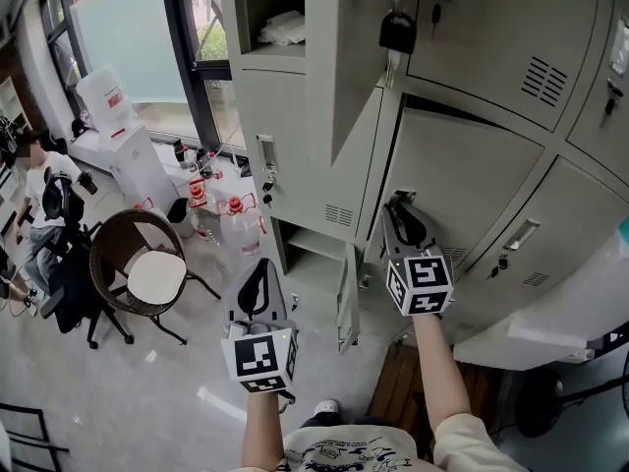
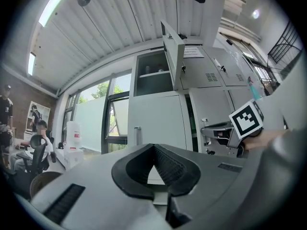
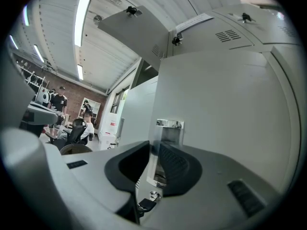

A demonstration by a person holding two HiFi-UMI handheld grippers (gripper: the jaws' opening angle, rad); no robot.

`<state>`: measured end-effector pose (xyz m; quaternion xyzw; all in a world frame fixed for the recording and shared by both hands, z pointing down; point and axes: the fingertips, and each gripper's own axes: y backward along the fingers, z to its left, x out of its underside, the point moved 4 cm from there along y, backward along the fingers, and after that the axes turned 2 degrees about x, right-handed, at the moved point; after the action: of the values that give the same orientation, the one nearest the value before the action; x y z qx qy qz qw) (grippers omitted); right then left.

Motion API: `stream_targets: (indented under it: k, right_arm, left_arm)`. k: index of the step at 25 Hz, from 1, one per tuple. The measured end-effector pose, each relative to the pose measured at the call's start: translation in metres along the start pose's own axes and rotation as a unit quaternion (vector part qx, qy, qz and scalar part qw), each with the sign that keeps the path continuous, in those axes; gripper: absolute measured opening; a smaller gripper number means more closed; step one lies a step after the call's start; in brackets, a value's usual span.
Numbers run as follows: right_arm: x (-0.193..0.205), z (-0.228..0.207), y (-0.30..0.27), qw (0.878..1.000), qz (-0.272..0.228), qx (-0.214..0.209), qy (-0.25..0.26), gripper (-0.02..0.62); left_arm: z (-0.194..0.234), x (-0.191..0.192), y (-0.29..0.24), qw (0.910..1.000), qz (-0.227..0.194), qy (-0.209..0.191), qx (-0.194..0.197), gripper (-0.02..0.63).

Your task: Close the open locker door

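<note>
The grey locker door [image 1: 462, 180] in the middle row stands slightly ajar, with a dark gap along its top. My right gripper [image 1: 398, 207] is at that door's left edge. In the right gripper view the door's thin edge [image 3: 152, 164] runs between the jaws of my right gripper [image 3: 152, 150], which are closed onto it just below the metal handle [image 3: 169, 127]. Lower left, away from the lockers, my left gripper [image 1: 257, 281] hangs over the floor. Its jaws meet at the tips, so the left gripper [image 2: 153, 150] is shut and empty.
A tall upper door [image 1: 334, 57] hangs wide open beside a black padlock [image 1: 398, 32]. A small bottom door [image 1: 346, 298] is open too. A round chair [image 1: 147, 273], water bottles [image 1: 231, 214], a water dispenser [image 1: 138, 160] and a seated person [image 1: 44, 205] are at the left.
</note>
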<state>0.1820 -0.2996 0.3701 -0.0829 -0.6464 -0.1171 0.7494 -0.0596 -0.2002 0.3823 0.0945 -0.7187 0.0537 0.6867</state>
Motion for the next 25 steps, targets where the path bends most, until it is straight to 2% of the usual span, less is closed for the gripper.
stream_targets:
  k: [8, 25]
  right_arm:
    - [0.002, -0.011, -0.021, 1.0, 0.009, 0.014, 0.009, 0.048]
    - [0.005, -0.026, -0.043, 0.999, 0.02, 0.031, -0.026, 0.034]
  left_arm:
    - [0.002, -0.001, -0.009, 1.0, -0.003, -0.003, 0.005, 0.003]
    - [0.011, -0.007, -0.008, 0.9999, -0.009, -0.002, -0.006, 0.003]
